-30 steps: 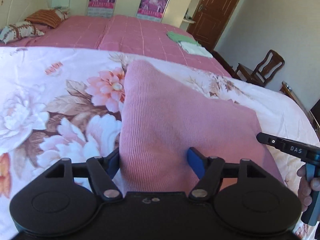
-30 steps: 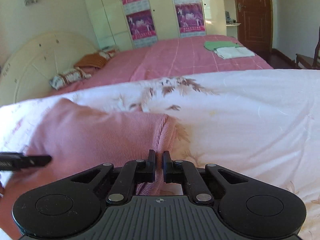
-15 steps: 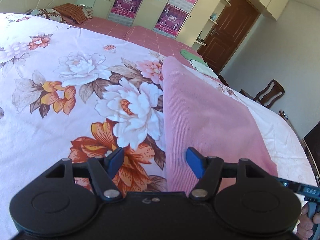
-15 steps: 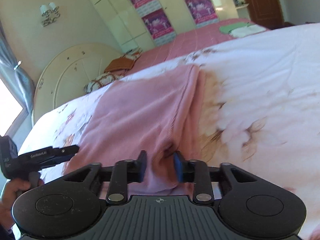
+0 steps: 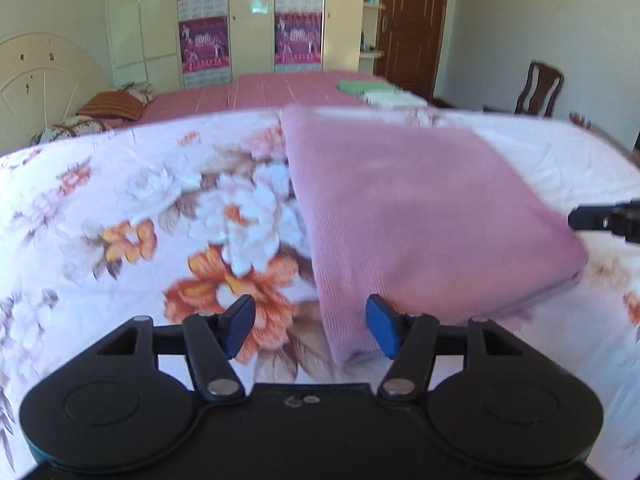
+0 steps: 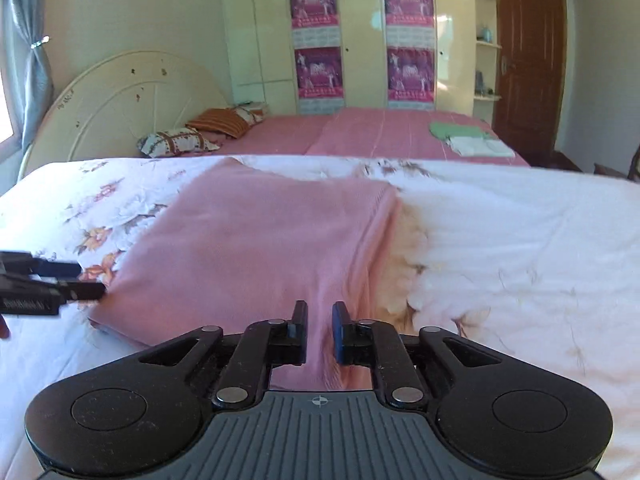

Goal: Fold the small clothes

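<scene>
1. Standing about half open, the left gripper (image 5: 307, 326) has its blue pads (image 5: 240, 326) apart over the near left corner of the folded pink garment (image 5: 420, 216). The right-hand pad sits against the garment's near edge and the left-hand pad over bare flowered cloth. Neither pad presses on the fabric, and the jaws have just been closing a little.
2. The right gripper (image 6: 320, 330) has its jaws close together with a narrow gap left. Pink fabric fills that gap in the right wrist view, but whether the pads (image 6: 340, 330) pinch it or only hover over it cannot be told. These jaws have just been closing slightly after opening.
3. The pink garment (image 6: 256, 248) lies flat on the floral bedsheet (image 5: 120, 208), folded into a rough rectangle with layered edges showing at its near right corner in the left wrist view.
4. Each gripper shows in the other's camera: the right gripper's black tip enters at the right edge of the left wrist view, just beside the garment's right side; the left gripper's fingers reach in from the left edge of the right wrist view, touching or almost touching the garment's near left corner.
5. Beyond the sheet lies a pink bedspread (image 6: 360, 132) with pillows (image 6: 176, 142) by the cream headboard (image 6: 120, 108), and a green and white pile of folded clothes (image 6: 468, 138) near its far right side.
6. Farther back stand a wardrobe (image 6: 360, 32) with purple posters and a brown door (image 6: 528, 60).
</scene>
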A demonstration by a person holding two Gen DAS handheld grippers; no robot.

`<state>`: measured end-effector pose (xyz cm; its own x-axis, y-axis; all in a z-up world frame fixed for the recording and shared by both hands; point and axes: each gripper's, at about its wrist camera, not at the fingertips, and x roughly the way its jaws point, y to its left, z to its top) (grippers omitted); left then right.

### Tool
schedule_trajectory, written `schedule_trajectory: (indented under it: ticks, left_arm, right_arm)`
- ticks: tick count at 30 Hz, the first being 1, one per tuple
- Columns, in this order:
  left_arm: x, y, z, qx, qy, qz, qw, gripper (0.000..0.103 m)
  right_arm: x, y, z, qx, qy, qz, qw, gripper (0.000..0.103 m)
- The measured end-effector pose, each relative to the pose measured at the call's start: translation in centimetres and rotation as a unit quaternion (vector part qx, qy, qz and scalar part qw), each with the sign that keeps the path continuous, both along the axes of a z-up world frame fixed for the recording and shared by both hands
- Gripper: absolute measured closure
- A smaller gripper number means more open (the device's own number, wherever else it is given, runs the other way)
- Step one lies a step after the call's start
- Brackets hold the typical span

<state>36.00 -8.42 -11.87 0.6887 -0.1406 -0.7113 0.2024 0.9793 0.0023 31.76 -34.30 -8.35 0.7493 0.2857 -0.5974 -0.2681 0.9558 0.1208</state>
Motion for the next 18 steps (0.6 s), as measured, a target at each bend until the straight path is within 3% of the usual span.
schedule_trajectory:
  ticks: [2,3,4,9,13,18]
  left_arm:
    - [0.1,0.1,-0.7,-0.005,-0.001,0.015,0.9999,0.035]
    - [0.2,0.3,-0.4,-0.005,0.005,0.02,0.9998,0.034]
    - [0.2,0.3,0.0,0.0,0.008,0.025,0.9996,0.033]
    - [-0.2,-0.3,2.0,0.026,-0.017,0.021,0.9993,0.032]
    - [1.2,-1.0,2.8,0.013,-0.033,0.021,0.9991,0.031]
    - [5.3,-3.4,3.6,0.014,-0.049,0.016,0.9986,0.031]
  right_arm:
    - [0.8,0.8,-1.3,-0.013,0.024,0.007,1.0,0.083]
    - [1.5,1.3,-2.8,-0.035,0.054,0.011,0.998,0.06]
    - [2.0,1.6,-4.0,-0.051,0.082,0.014,0.995,0.051]
    - [0.3,-0.2,-1.1,0.009,0.021,-0.017,1.0,0.05]
    - [0.6,-0.1,0.4,0.022,-0.031,-0.031,0.999,0.05]
    - [4.7,2.6,1.1,0.007,-0.057,-0.016,0.998,0.05]
